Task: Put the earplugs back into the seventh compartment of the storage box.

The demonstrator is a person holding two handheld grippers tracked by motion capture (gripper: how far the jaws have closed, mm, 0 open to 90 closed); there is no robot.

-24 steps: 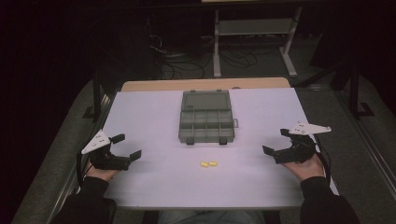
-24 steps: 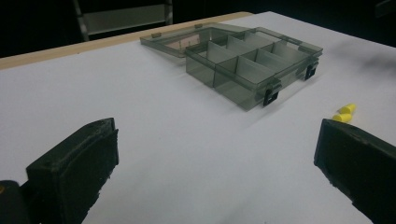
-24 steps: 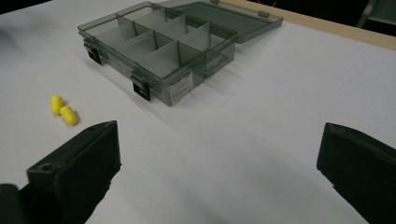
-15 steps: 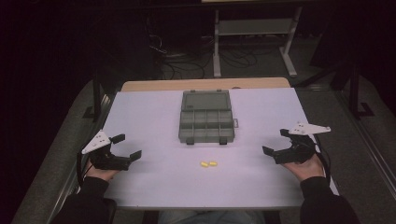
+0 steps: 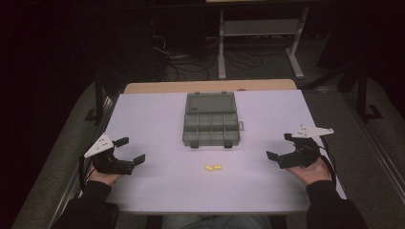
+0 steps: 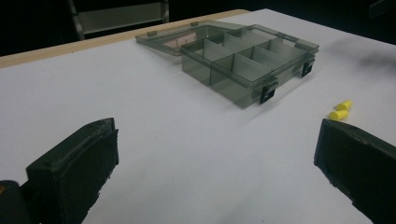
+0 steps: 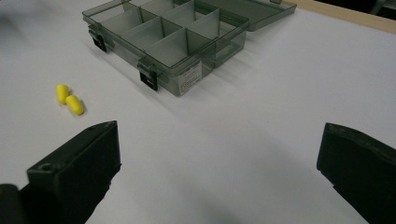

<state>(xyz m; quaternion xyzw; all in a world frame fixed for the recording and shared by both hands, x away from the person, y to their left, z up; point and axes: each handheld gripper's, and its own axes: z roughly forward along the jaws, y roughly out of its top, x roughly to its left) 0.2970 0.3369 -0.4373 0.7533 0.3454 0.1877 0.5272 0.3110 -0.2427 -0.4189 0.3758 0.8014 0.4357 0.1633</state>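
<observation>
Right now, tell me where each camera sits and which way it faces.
High view: fixed above the person's side, looking forward and down on the table; shows both hands, left tool, right tool.
Left gripper view: rides the left tool, looking between its open jaws toward the organizer box.
Right gripper view: rides the right tool, looking between its open jaws at the box from the other side.
All three share the box and two yellow earplugs.

A: What do the two grippers look like?
B: The left gripper (image 5: 130,150) and the right gripper (image 5: 280,146) are black, with thick blocky jaws and a pale three-cornered plate on top.
A: And the person?
B: Dark long sleeves (image 5: 90,200).
</observation>
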